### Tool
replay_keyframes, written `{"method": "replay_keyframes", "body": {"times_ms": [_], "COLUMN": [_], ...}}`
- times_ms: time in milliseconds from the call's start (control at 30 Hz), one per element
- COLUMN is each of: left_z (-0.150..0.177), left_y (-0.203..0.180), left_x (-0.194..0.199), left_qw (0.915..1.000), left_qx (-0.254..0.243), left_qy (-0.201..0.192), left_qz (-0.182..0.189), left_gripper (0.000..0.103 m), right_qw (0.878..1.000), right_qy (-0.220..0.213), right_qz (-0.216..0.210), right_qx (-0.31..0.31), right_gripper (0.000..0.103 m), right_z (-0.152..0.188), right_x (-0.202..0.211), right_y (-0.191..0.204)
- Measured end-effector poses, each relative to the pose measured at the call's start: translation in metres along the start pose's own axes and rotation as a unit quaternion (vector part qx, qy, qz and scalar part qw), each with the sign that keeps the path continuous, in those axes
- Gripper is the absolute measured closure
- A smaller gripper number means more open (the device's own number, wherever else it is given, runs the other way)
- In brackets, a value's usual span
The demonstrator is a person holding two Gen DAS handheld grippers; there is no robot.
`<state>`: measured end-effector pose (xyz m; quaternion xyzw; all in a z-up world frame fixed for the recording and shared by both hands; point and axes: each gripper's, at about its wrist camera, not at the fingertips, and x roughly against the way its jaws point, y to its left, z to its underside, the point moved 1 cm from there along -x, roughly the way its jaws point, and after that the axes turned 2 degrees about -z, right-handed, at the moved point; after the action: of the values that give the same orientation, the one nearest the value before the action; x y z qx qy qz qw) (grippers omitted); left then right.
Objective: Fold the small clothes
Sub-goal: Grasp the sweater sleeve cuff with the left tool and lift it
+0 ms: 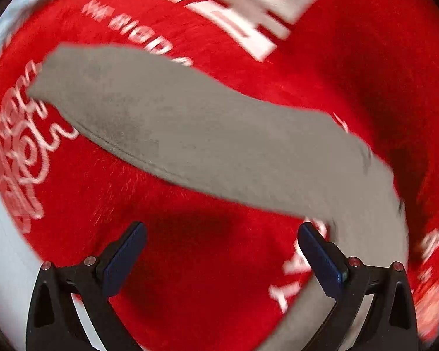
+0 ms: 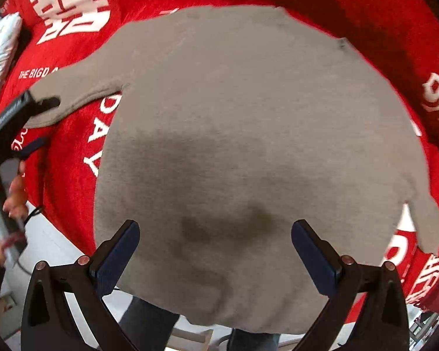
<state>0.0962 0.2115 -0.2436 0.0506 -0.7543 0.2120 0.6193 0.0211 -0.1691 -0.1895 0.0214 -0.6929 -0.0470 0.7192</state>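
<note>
A small grey long-sleeved top (image 2: 248, 134) lies flat on a red cloth (image 2: 73, 152) with white lettering. In the left wrist view its left sleeve (image 1: 196, 134) stretches across the cloth from upper left to lower right. My left gripper (image 1: 222, 248) is open and empty above the cloth, just below the sleeve. It also shows in the right wrist view (image 2: 35, 122) at the sleeve's cuff. My right gripper (image 2: 216, 248) is open and empty above the top's lower body. The right sleeve (image 2: 424, 222) points to the lower right.
The red cloth (image 1: 336, 87) covers the table and has large white characters (image 1: 248, 8). A white surface (image 1: 3, 234) shows past the cloth's left edge. A person's legs (image 2: 149, 324) stand below the table's near edge. A silvery crumpled item (image 2: 1, 46) lies at the far left.
</note>
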Motion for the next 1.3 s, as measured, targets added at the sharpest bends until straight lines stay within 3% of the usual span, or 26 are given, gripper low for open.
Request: {"method": "replay_keyframes", "body": {"times_ms": [233,400,467,567,667,700,733,800,933,1100,1200,1300], "left_z": [-0.026,-0.047,-0.054,-0.066,-0.076,-0.078,-0.08,-0.081,-0.078,-0.073,-0.061,-0.039], "left_y": [0.01,0.017,0.022,0.034,0.051,0.055,0.059,0.058,0.043,-0.019,-0.08,-0.154], "left_x": [-0.045,-0.046,-0.028,-0.014,-0.013,-0.013,-0.011,-0.015,-0.008,0.025,0.041,0.043], "left_qw": [0.9951,0.9877,0.9874,0.9881,0.9875,0.9871,0.9875,0.9901,0.9912,0.9857,0.9776,0.9634], "left_qx": [0.058,0.104,0.106,0.1,0.115,0.118,0.114,0.097,0.056,-0.018,-0.093,-0.177], "left_qy": [0.006,-0.014,-0.062,-0.097,-0.095,-0.097,-0.1,-0.089,-0.1,-0.129,-0.132,-0.123], "left_qz": [0.08,0.116,0.1,0.065,0.051,0.049,0.043,0.049,0.066,0.106,0.135,0.159], "left_gripper": [0.0,0.0,0.0,0.003,0.025,0.038,0.062,0.097,0.097,0.097,0.097,0.097], "right_qw": [1.0,1.0,1.0,1.0,0.999,0.999,0.999,0.999,0.998,0.994,0.99,0.985], "right_qy": [-0.005,-0.01,-0.01,-0.007,-0.005,-0.006,-0.006,-0.01,-0.023,-0.046,-0.064,-0.077], "right_qz": [-0.005,-0.005,-0.006,-0.006,-0.011,-0.012,-0.015,-0.019,-0.027,-0.032,-0.026,-0.017], "right_qx": [-0.008,-0.022,-0.024,-0.027,-0.032,-0.034,-0.036,-0.04,-0.059,-0.096,-0.123,-0.156], "right_gripper": [0.0,0.0,0.0,0.0,0.0,0.0,0.0,0.0,0.0,0.0,0.0,0.0], "right_z": [-0.014,-0.018,-0.02,-0.018,-0.015,-0.013,-0.012,-0.01,-0.005,0.006,0.014,0.024], "right_x": [-0.008,-0.005,-0.008,-0.01,-0.013,-0.014,-0.014,-0.012,-0.007,0.007,0.018,0.022], "right_y": [0.002,-0.006,-0.009,-0.013,-0.016,-0.016,-0.017,-0.02,-0.034,-0.071,-0.1,-0.132]}}
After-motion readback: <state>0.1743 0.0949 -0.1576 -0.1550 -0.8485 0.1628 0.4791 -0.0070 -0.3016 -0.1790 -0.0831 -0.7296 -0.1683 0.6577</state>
